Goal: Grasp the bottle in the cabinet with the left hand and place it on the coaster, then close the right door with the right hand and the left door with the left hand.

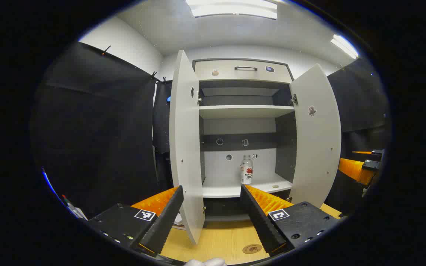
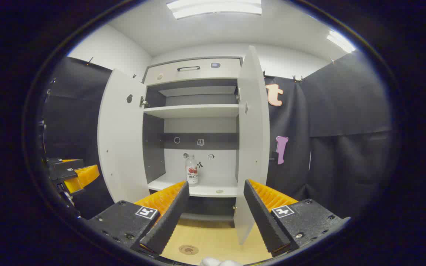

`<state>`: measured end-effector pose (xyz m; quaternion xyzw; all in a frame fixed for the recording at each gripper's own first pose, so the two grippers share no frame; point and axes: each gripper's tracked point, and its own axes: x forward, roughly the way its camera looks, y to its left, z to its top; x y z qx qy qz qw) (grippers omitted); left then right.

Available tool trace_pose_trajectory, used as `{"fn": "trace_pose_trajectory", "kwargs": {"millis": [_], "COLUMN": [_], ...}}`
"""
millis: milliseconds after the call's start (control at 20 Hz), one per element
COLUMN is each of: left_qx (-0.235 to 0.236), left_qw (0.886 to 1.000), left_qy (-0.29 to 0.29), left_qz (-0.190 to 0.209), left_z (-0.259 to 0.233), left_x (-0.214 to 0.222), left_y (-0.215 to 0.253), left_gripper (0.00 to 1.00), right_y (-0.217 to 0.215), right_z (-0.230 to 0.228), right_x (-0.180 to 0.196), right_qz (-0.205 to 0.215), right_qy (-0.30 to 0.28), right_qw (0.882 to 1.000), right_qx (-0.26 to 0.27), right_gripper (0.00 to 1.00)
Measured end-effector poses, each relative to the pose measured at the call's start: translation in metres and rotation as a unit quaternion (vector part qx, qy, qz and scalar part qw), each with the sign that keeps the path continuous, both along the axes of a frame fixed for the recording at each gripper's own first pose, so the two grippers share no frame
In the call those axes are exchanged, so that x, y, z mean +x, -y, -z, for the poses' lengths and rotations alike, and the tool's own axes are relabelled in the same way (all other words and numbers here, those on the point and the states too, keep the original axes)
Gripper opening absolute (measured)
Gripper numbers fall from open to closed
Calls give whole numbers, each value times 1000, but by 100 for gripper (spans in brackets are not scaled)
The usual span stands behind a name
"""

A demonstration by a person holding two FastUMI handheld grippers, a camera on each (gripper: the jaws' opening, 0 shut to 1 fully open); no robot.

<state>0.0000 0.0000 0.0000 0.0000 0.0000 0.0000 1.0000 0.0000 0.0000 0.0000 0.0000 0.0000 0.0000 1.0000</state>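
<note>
A small clear bottle (image 1: 246,169) with a red label stands upright on the bottom shelf of the white cabinet (image 1: 242,111), both of whose doors hang open. The left door (image 1: 185,147) and the right door (image 1: 316,133) flank it. In the right gripper view the bottle (image 2: 192,169) stands on the same shelf between the left door (image 2: 120,136) and the right door (image 2: 252,140). A round brown coaster (image 1: 252,248) lies on the wooden table before the cabinet, the same coaster (image 2: 188,249) low in the right gripper view. My left gripper (image 1: 211,218) is open, short of the cabinet. My right gripper (image 2: 216,214) is open too.
The wooden tabletop (image 1: 220,240) runs up to the cabinet's base. The cabinet's upper shelf (image 1: 244,110) is bare, with a handled drawer (image 1: 245,68) above. The other gripper (image 1: 361,168) shows at the right edge; in the right gripper view the left one (image 2: 70,173) shows at left.
</note>
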Motion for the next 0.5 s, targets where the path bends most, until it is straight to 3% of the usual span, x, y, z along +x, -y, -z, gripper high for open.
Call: {"fn": "trace_pose_trajectory", "kwargs": {"millis": [500], "left_qx": [4], "left_qw": [1000], "left_qy": [0], "left_qz": [2], "left_z": [3], "left_x": [1], "left_y": [-6], "left_gripper": [95], "right_y": [0], "right_z": [1], "right_x": [0], "right_qz": [5], "right_qy": [-1], "right_qw": [1000], "right_qx": [2], "right_gripper": [97]}}
